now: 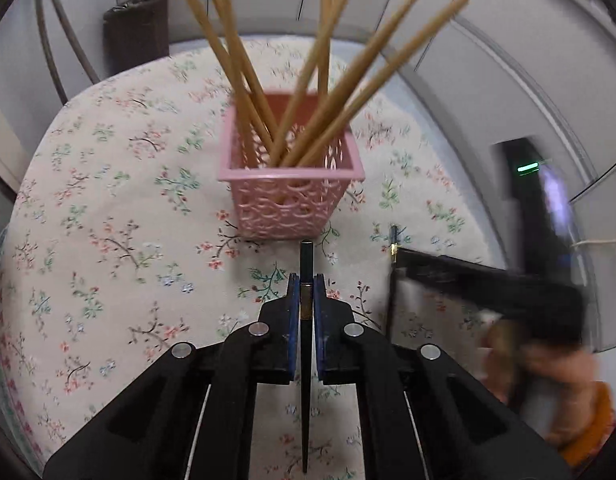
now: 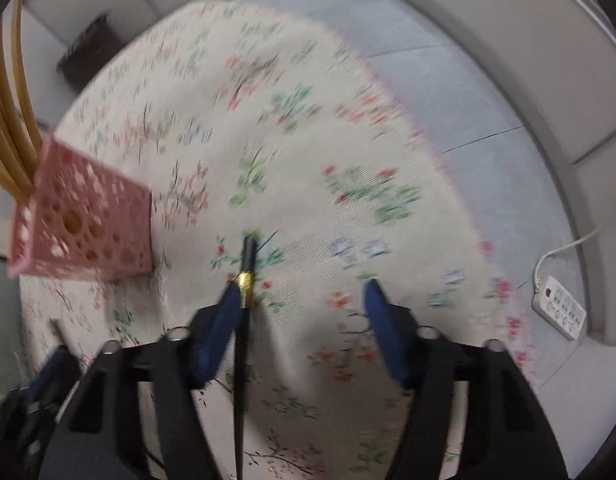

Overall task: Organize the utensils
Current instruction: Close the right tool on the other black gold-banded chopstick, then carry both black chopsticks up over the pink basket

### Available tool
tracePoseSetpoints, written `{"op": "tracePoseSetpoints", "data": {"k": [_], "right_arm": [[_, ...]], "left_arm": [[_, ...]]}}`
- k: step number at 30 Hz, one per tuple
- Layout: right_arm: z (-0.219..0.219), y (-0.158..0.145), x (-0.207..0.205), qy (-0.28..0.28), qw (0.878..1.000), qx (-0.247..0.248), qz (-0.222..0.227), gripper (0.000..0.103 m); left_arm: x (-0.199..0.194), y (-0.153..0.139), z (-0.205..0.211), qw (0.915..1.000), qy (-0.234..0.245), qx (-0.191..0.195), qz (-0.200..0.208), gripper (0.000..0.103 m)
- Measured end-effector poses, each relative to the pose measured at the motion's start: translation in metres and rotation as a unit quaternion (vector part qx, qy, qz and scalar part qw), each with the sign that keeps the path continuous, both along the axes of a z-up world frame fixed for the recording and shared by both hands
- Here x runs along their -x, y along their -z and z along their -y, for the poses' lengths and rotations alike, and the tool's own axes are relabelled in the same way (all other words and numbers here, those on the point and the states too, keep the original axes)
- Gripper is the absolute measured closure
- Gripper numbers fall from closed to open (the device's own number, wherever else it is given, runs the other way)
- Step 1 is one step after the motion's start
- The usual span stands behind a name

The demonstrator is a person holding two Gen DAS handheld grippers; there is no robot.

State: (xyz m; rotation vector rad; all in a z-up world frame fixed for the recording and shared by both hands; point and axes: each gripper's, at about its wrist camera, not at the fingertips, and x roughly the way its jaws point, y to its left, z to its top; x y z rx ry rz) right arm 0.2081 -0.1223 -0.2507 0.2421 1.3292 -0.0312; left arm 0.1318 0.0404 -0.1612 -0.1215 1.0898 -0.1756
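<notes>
A pink perforated plastic basket (image 1: 291,184) held tan wooden chopsticks (image 1: 328,80); beneath the basket lay a cream floral-print tablecloth (image 1: 108,200).

The right gripper (image 2: 302,300) stands wide apart, a black chopstick (image 2: 244,300) lying against its left pad. On the floral counter (image 2: 308,140), a pink basket (image 2: 84,224) of wooden chopsticks (image 2: 12,120) sits far left.

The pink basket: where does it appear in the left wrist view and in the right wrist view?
Left wrist view: the pink basket stands at the centre, just beyond the left tongs, with wooden chopsticks in it.
Right wrist view: it is at the left edge, blurred, left of the right tongs.
Shared landmark: the floral tablecloth under the basket.
</notes>
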Motion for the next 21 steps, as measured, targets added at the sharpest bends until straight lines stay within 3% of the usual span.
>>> {"op": "tracePoseSetpoints", "data": {"k": [3, 6, 10, 13, 15, 16, 17, 19, 21], "right_arm": [[-0.024, 0.001, -0.001, -0.022, 0.998, 0.055, 0.024, 0.048], [-0.032, 0.002, 0.001, -0.022, 0.997, 0.069, 0.034, 0.05], [-0.019, -0.002, 0.0, 0.016, 1.0, -0.006, 0.02, 0.048], [-0.025, -0.002, -0.002, 0.006, 1.0, -0.002, 0.026, 0.05], [-0.036, 0.001, -0.001, -0.012, 0.999, 0.029, 0.034, 0.061], [-0.043, 0.001, 0.0, -0.022, 0.997, 0.056, 0.041, 0.074], [-0.047, 0.001, 0.001, -0.027, 0.997, 0.055, 0.048, 0.093], [-0.051, 0.001, 0.004, -0.028, 0.998, 0.042, 0.047, 0.096], [-0.045, -0.003, 0.012, -0.021, 0.999, -0.003, 0.043, 0.096]], "left_arm": [[0.008, -0.01, -0.006, 0.9999, 0.003, -0.001, 0.013, 0.097], [0.015, -0.014, -0.009, 0.9998, 0.004, 0.001, 0.017, 0.097], [0.017, -0.016, -0.009, 0.9997, -0.002, 0.004, 0.023, 0.097], [0.015, -0.017, -0.011, 0.9997, -0.006, 0.004, 0.023, 0.097], [0.015, -0.017, -0.014, 0.9997, -0.01, 0.002, 0.022, 0.097], [0.015, -0.017, -0.015, 0.9997, -0.011, 0.002, 0.022, 0.097], [0.016, -0.018, -0.016, 0.9997, -0.012, 0.002, 0.023, 0.097], [0.018, -0.022, -0.019, 0.9995, -0.011, 0.003, 0.028, 0.097], [0.024, -0.032, -0.025, 0.999, -0.011, 0.012, 0.041, 0.097]]}}
